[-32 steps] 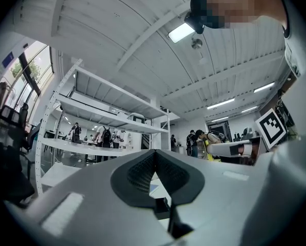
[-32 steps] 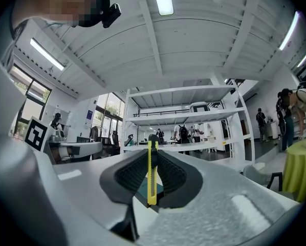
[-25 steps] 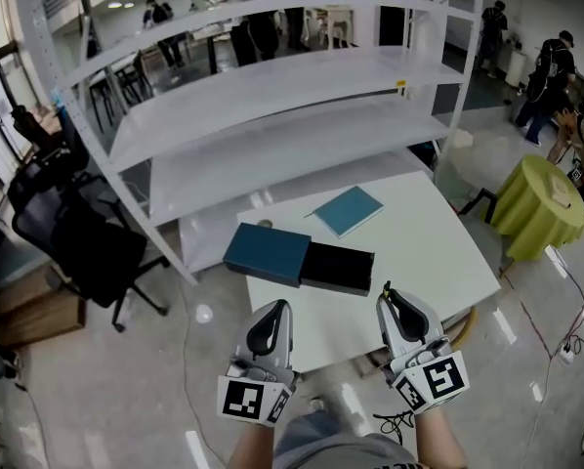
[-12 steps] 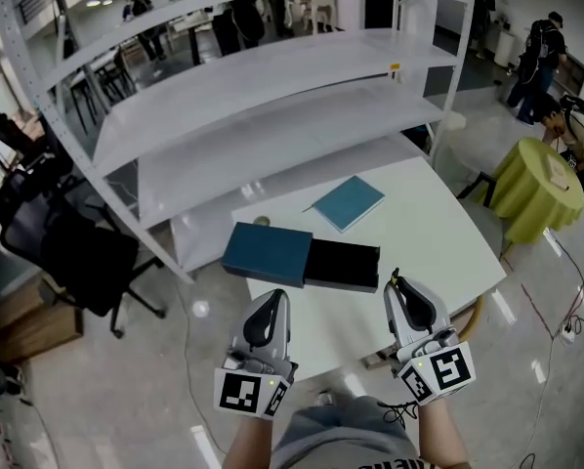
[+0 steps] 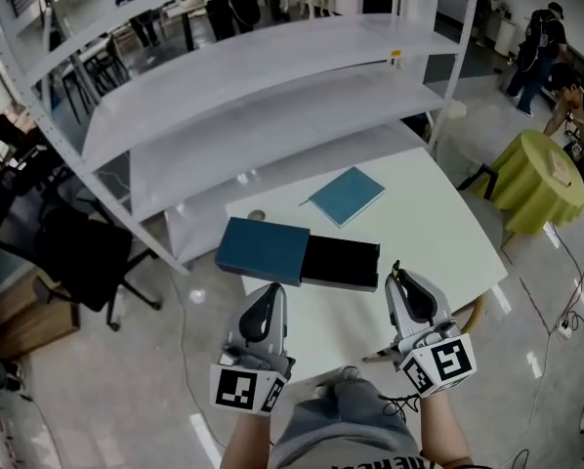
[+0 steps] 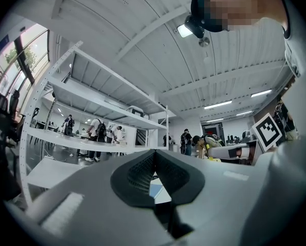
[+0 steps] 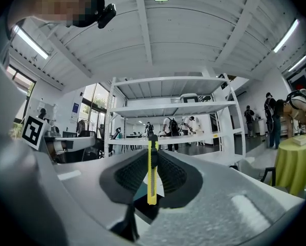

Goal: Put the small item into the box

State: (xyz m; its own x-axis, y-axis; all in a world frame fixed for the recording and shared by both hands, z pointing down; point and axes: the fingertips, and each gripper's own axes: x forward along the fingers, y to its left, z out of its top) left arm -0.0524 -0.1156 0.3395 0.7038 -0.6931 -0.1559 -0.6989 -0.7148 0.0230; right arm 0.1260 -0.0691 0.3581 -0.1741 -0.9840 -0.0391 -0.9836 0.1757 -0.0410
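Head view: looking steeply down at a white table point(image 5: 438, 233), with both grippers hovering just off its near edge. Lying at the near left corner of that table, a box point(image 5: 302, 258), with its blue sleeve point(image 5: 265, 250) pushed left and its black tray point(image 5: 341, 264) sticking out to the right, open upward and seemingly empty, though too dark to be sure. Resting toward the far edge, well apart from the box, a blue notebook point(image 5: 347, 195).

Clamping in the right gripper point(image 5: 399, 279): a slim yellow utility knife point(image 7: 152, 176), standing upright between the ribbed pads point(image 7: 128, 177), one end poking out past the fingertips. Pressing together in the left gripper point(image 6: 154, 169): pad on pad only, carrying nothing.

Judging progress as roughly halfway: knife already picked up and sitting in the right gripper, but hanging short of the tray, not over any part of it. Remaining: carrying it forward over the black tray, lowering, letting go, and possibly sliding the sleeve shut with the free left gripper.
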